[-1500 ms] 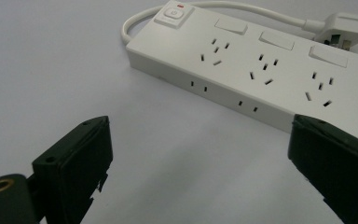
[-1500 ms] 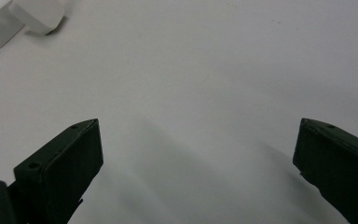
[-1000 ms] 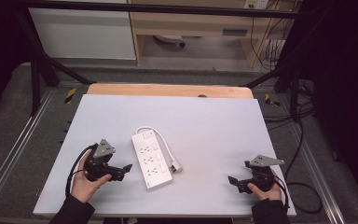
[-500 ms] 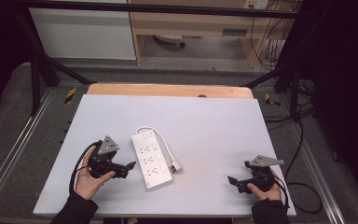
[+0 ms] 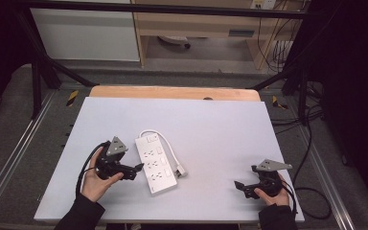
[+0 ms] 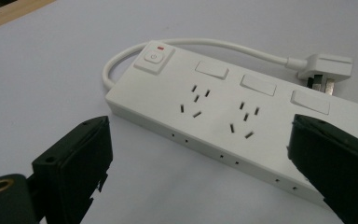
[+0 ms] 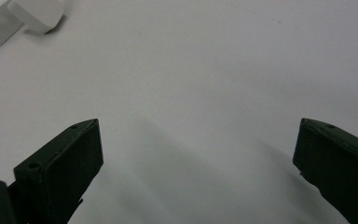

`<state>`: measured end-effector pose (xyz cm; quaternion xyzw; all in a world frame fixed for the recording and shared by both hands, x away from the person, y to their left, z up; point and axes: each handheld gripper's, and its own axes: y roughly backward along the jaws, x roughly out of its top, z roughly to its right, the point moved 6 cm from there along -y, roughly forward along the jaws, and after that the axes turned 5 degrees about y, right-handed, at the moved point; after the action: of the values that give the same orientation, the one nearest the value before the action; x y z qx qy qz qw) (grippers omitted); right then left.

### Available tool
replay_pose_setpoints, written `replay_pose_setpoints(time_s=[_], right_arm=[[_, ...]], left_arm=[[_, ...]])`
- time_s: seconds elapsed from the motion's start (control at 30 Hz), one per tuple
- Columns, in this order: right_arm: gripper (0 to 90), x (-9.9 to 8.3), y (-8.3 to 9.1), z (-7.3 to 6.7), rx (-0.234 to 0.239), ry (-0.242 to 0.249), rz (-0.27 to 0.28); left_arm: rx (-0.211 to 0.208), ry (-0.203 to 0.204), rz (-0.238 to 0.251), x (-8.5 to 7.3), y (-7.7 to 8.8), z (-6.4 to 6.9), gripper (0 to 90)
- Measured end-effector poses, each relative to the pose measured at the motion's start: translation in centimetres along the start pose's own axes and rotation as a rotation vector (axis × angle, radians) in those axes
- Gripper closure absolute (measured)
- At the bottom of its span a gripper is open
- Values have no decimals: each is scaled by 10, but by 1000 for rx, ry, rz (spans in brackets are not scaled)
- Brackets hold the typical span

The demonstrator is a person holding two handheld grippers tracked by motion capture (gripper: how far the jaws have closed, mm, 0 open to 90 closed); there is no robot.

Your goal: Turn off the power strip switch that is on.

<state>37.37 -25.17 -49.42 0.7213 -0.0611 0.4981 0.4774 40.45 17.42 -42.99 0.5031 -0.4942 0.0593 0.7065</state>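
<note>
Left gripper closing in on power strip; jaws spread wide, nothing held.

White strip lies flat on table, left of centre, long axis roughly 11 to 5 o'clock; cord loops from its 11 o'clock end to plug at its 3 o'clock side. Rocker switches, socket holes, one power button. Likely rigid, light, smooth plastic, apt to slide; best gripped across the narrow width, mid-body. Right gripper rests at table's 5 o'clock, well apart, jaws also spread, empty.
</note>
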Motion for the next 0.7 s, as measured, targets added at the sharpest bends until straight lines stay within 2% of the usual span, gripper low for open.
replay_pose_setpoints(time_s=[0.7], right_arm=[[19, 0, 0, 0, 1, 3, -2]], left_arm=[[-12, 5, -5, 14, -15, 5, 63]])
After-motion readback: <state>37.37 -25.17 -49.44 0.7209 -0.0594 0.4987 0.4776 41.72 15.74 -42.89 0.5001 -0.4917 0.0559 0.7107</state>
